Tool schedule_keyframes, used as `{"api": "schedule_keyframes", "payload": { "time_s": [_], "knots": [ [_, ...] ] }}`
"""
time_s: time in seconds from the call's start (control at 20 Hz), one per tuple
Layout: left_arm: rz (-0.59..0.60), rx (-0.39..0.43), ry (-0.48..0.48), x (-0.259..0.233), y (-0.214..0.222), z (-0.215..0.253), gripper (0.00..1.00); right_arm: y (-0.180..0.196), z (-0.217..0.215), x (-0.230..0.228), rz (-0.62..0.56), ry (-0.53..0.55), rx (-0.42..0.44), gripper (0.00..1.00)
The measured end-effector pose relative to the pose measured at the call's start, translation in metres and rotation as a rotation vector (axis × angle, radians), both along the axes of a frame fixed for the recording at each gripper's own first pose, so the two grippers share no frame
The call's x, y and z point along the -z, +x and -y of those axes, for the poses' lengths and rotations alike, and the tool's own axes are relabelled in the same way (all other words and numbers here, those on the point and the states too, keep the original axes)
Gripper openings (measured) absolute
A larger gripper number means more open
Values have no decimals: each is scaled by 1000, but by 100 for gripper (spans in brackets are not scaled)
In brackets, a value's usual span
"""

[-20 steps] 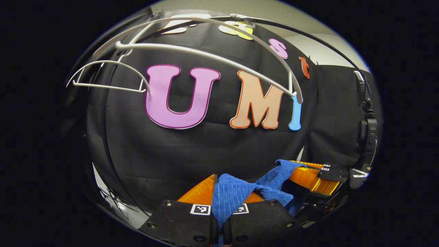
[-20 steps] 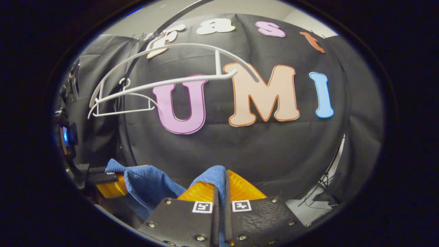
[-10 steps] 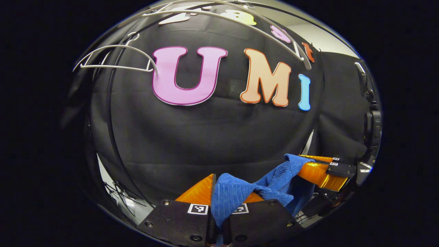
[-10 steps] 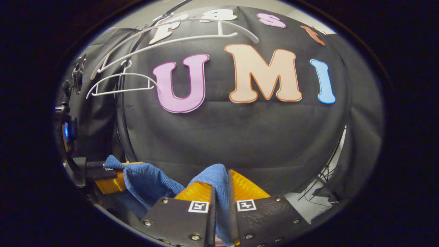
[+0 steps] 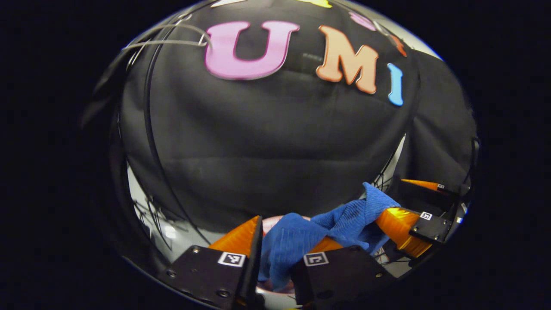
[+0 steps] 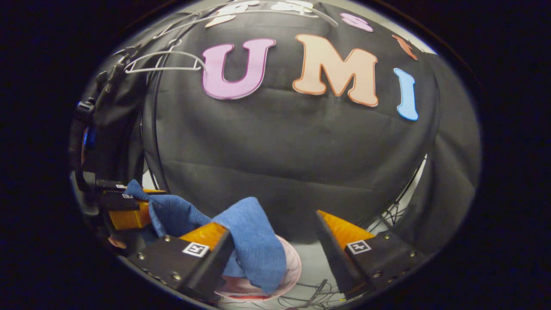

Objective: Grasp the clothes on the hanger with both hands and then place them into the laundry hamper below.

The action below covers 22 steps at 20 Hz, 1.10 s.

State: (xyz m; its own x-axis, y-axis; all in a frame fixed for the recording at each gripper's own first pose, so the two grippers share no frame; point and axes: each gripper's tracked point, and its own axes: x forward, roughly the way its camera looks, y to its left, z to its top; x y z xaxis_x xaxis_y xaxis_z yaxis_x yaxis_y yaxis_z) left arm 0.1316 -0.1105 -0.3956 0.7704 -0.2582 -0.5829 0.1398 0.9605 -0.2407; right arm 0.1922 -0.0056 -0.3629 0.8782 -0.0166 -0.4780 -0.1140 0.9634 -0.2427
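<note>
Right gripper (image 6: 275, 241) open, cloth (image 6: 254, 241) above hamper (image 6: 292, 271).

Right claw (image 6: 275, 239) parted, blue garment (image 6: 254, 241) draped

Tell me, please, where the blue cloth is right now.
The blue cloth drapes over the right tool's left finger, low in the right gripper view, above the pink hamper.

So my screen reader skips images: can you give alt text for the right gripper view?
The right tool is open above a pink hamper, with a blue garment draped over one finger. Farther left, the left tool has the garment's other end.
</note>
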Motion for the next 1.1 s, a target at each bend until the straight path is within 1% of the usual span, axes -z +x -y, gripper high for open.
{"api": "schedule_keyframes", "payload": {
  "time_s": [0.05, 0.1, 0.15, 0.25, 0.3, 0.35, 0.4, 0.5, 0.55, 0.6, 0.65, 0.7, 0.9, 1.05, 1.1],
  "knots": [
    [-41, 9, 4, 11, -9, -3, 37, -14, 5, 17, -52, -17, 13, 99],
    [-72, 12, 15, 19, -17, -5, 52, -25, 8, 31, -96, -22, 22, 98],
    [-92, 26, 19, 24, -24, -7, 56, -34, 7, 42, -141, -3, 19, 98],
    [-88, 37, -5, 19, -35, -8, 76, -48, 6, 56, -208, 49, 40, 99],
    [-97, 37, -10, 21, -39, -11, 90, -51, 5, 53, -214, 63, 49, 99],
    [-103, 35, -15, 22, -42, -14, 96, -52, 6, 47, -194, 76, 54, 99],
    [-96, 32, -19, 19, -44, -17, 92, -52, 5, 39, -173, 83, 56, 99],
    [-67, 3, -27, 8, -42, -23, 93, -53, 4, 20, -128, 108, 60, 99],
    [-69, -31, -33, 1, -38, -27, 94, -55, -1, 12, -108, 128, 59, 99],
    [-81, -56, -44, -2, -45, -34, 98, -54, 0, 1, -76, 138, 67, 99],
    [-57, -61, -68, -14, -43, -34, 100, -55, -1, -11, -48, 146, 67, 99],
    [-21, -57, -81, -27, -39, -30, 98, -53, -1, -23, -20, 152, 70, 99],
    [168, -65, -37, -96, -27, -40, 98, -47, 1, -74, 85, 185, 83, 98],
    [277, -63, -67, -154, -23, -35, 98, -47, 3, -113, 151, 217, 92, 98],
    [315, -68, -60, -169, -20, -35, 97, -48, 6, -129, 180, 214, 94, 98]
  ]
}}
